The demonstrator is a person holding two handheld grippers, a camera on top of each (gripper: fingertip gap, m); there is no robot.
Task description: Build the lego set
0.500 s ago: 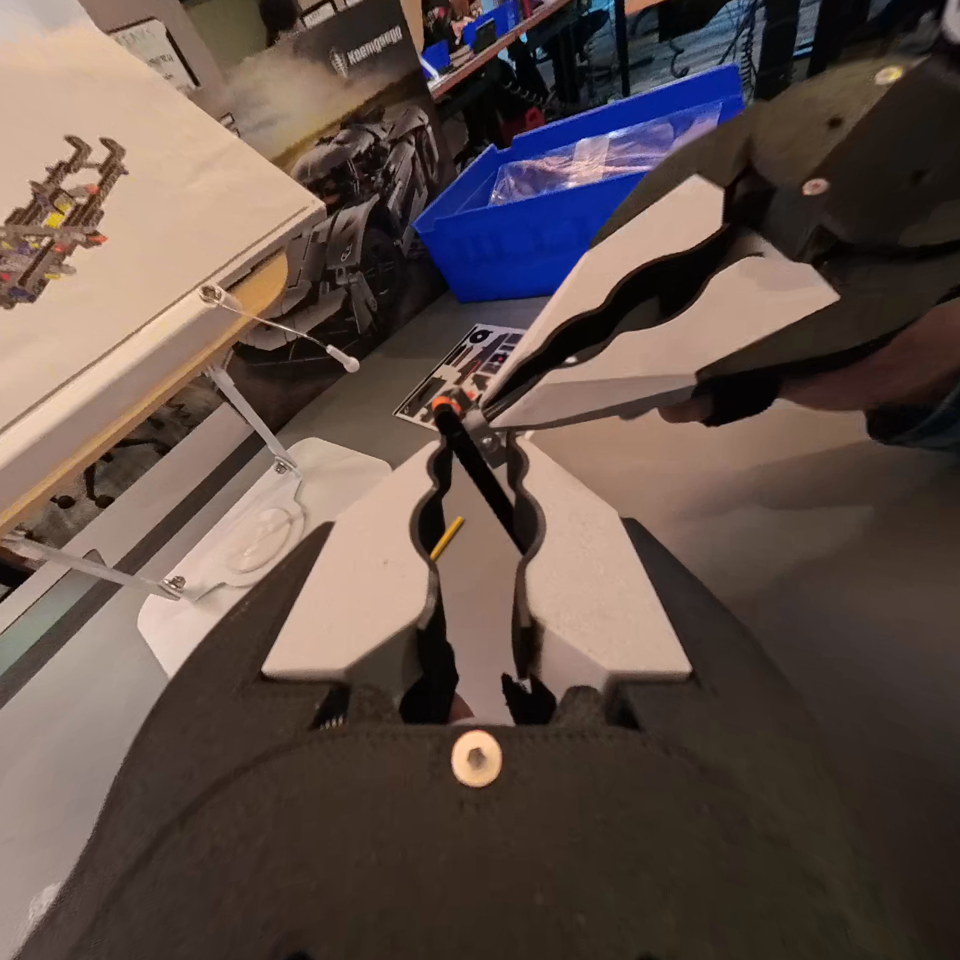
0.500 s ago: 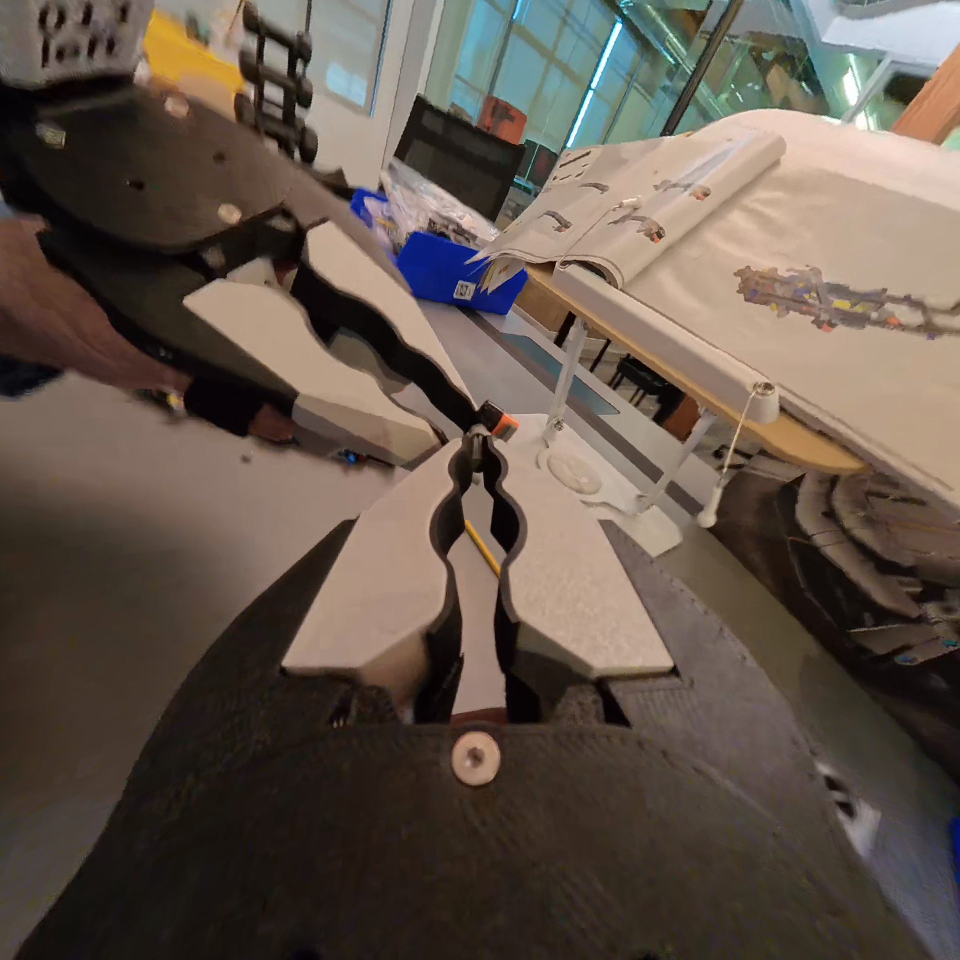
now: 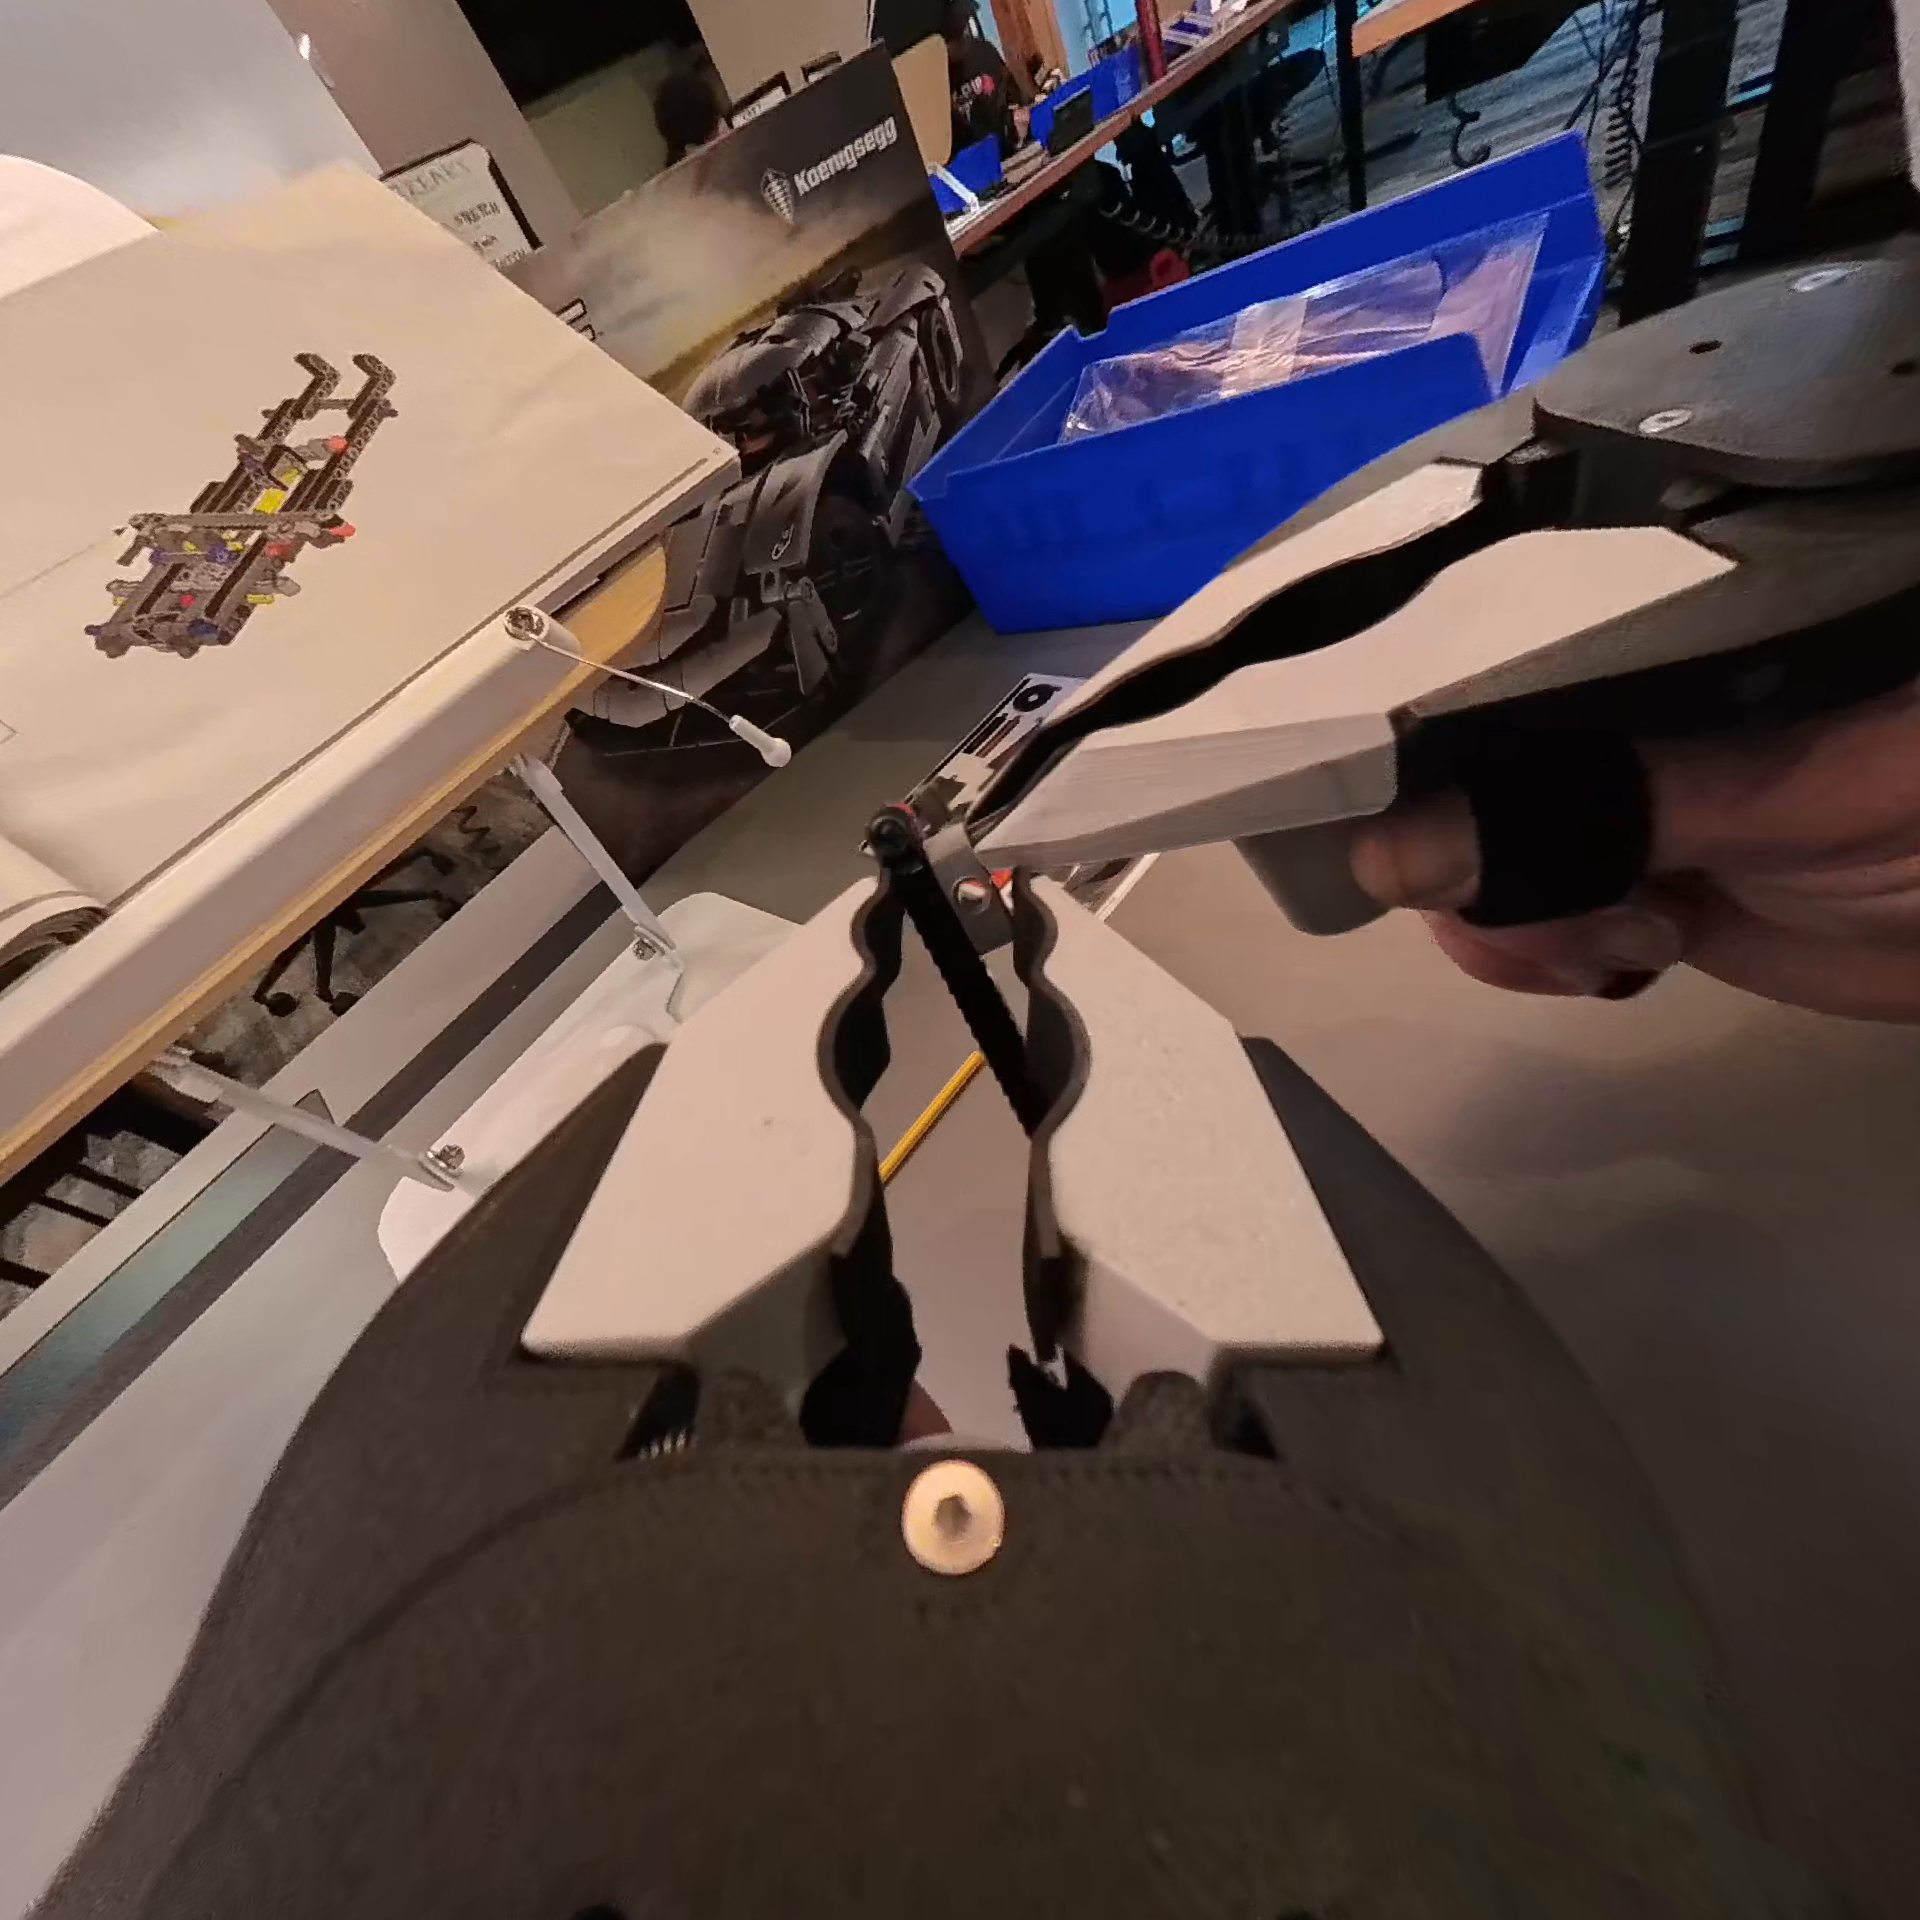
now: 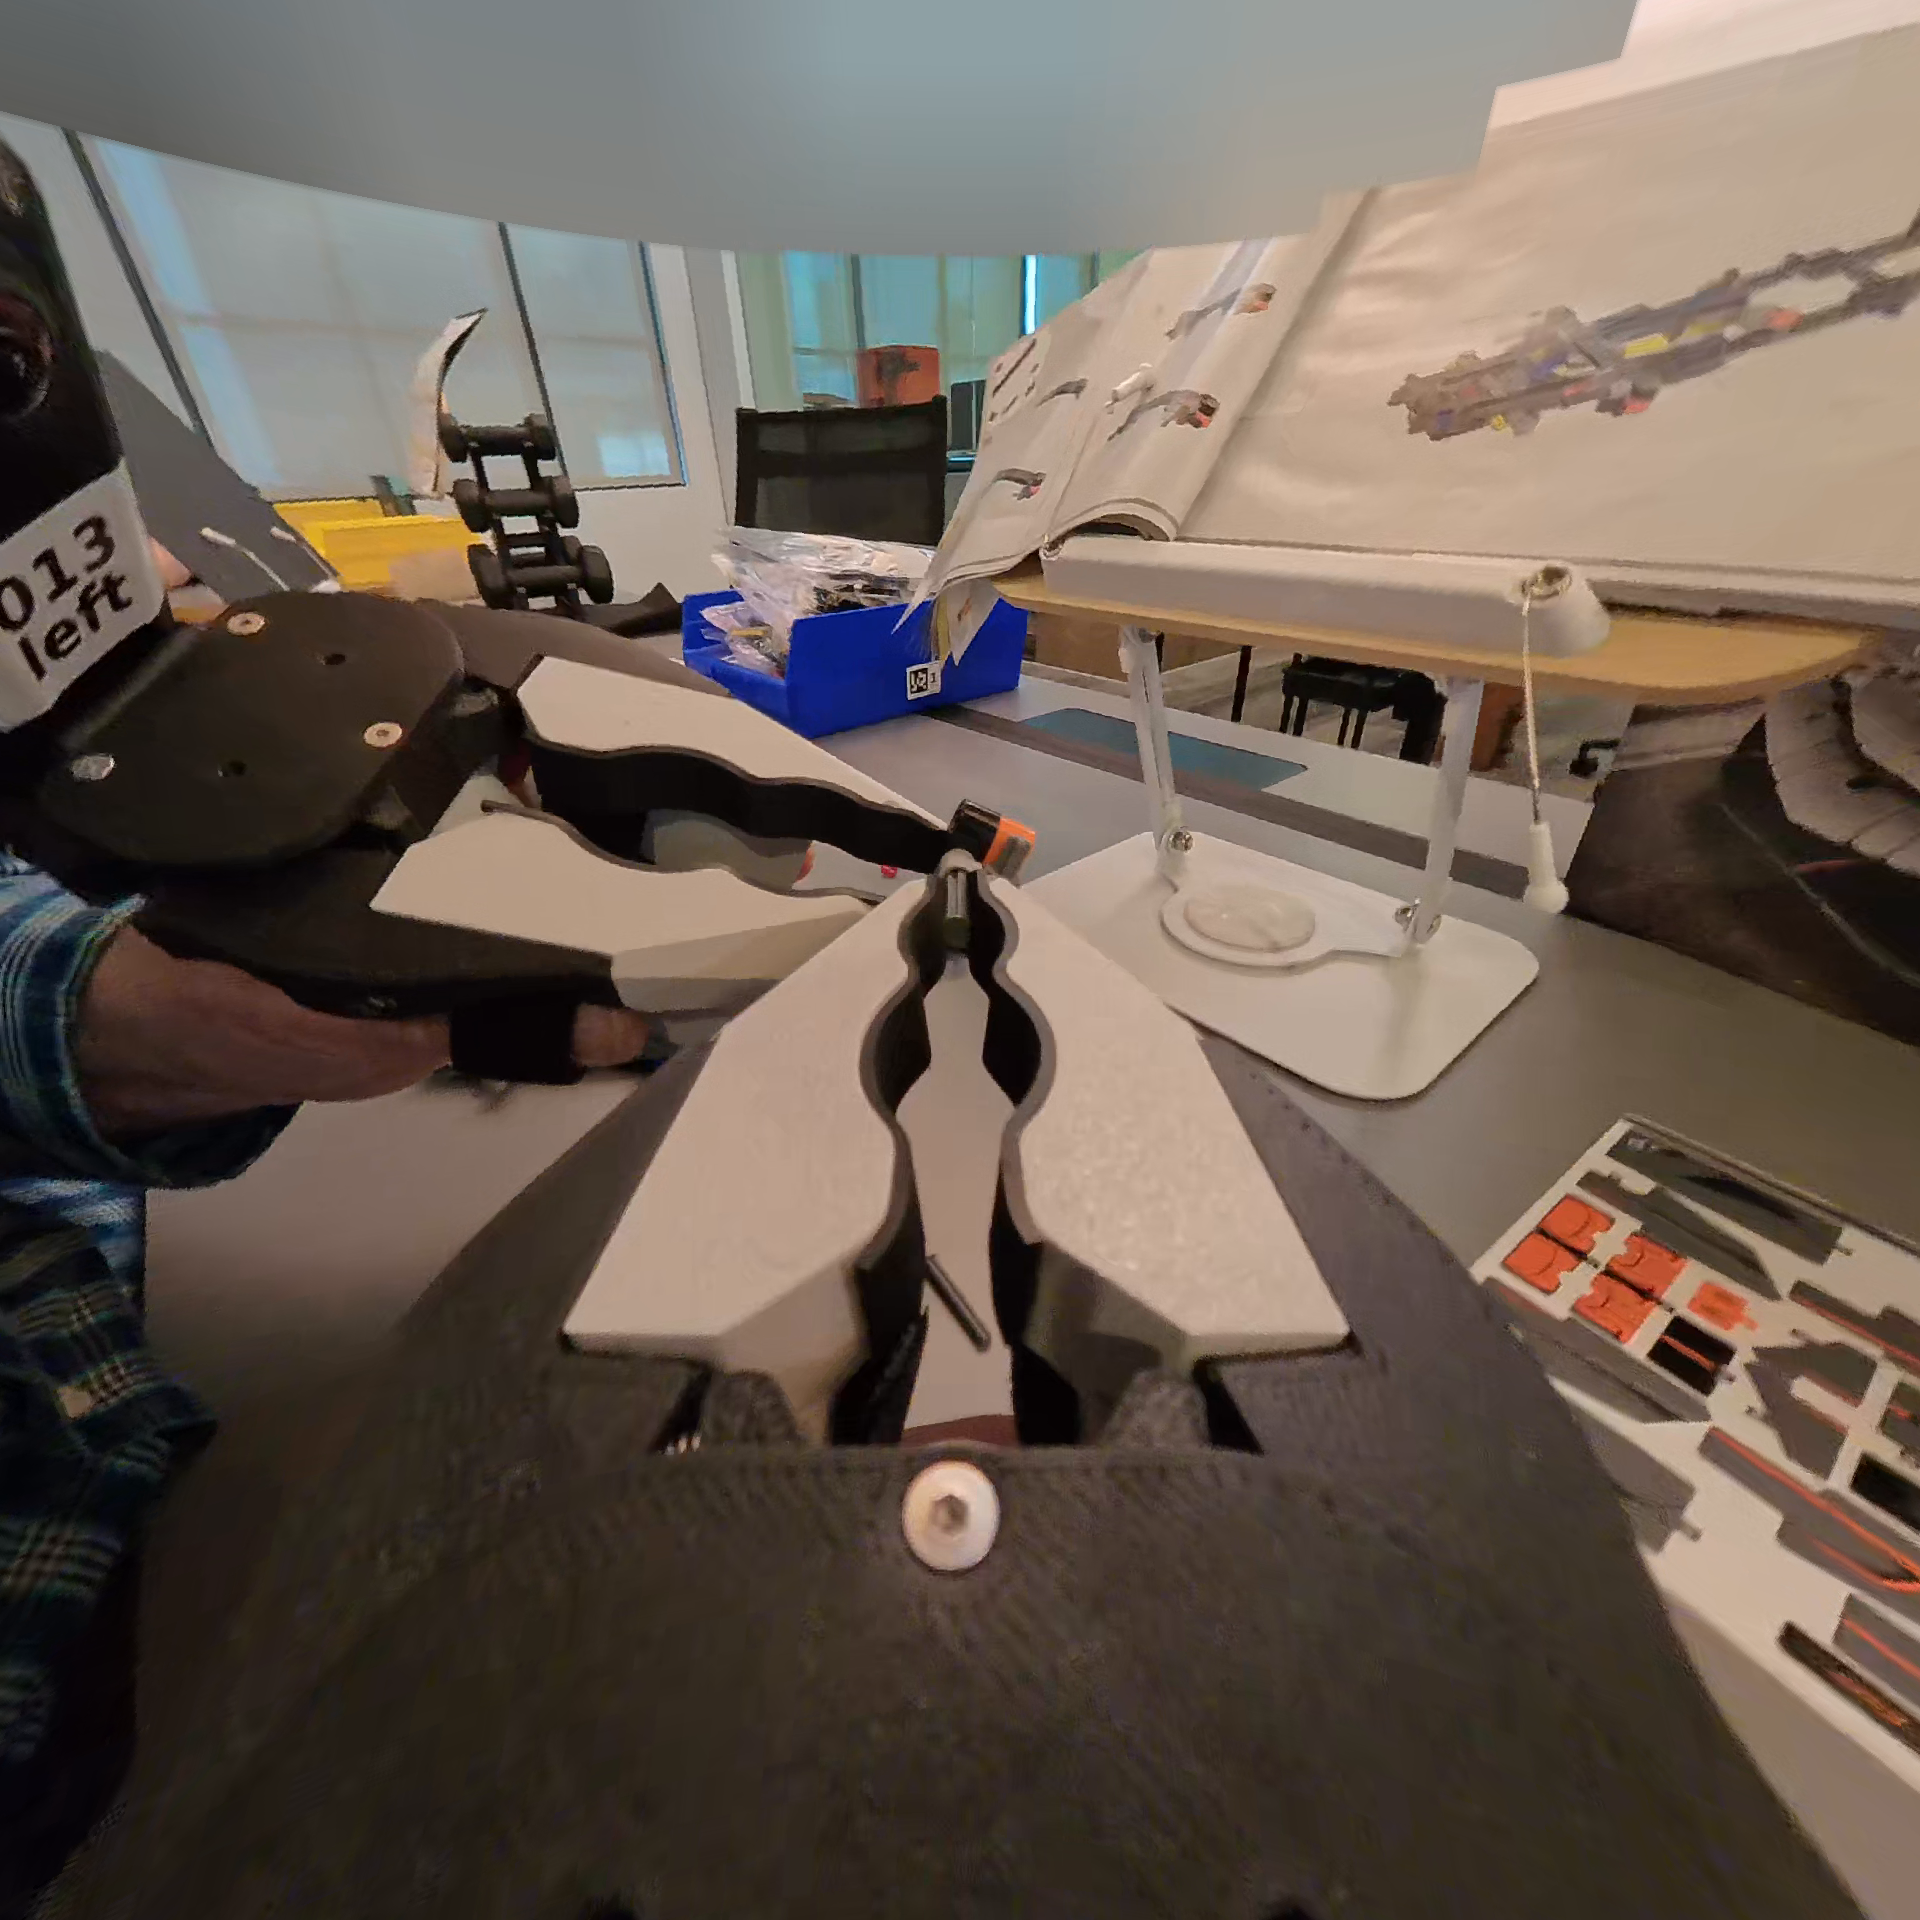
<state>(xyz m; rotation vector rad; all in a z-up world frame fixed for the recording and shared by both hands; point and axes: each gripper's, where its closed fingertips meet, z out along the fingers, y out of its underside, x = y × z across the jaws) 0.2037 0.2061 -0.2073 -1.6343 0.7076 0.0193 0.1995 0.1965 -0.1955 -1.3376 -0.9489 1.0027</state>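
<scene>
A black axle (image 3: 971, 1003) stood slanted in the air above the counter (image 3: 1558, 1195), pinched by the left claw (image 3: 951, 904), probably so its top end stayed free. There the right claw (image 3: 971, 821) met it, clamped on a small grey connector (image 3: 961, 868), apparently to push it on. The right wrist view alone showed an orange-and-black piece (image 4: 995, 831) at the left claw's tips and a sticker sheet (image 4: 1714, 1351) on the counter. Only the left wrist view showed the axle's whole length and a yellow rod (image 3: 930, 1117) lying below. The instruction book (image 4: 1558, 416) sat propped on its stand (image 4: 1351, 987) just beyond, presumably for reference.
</scene>
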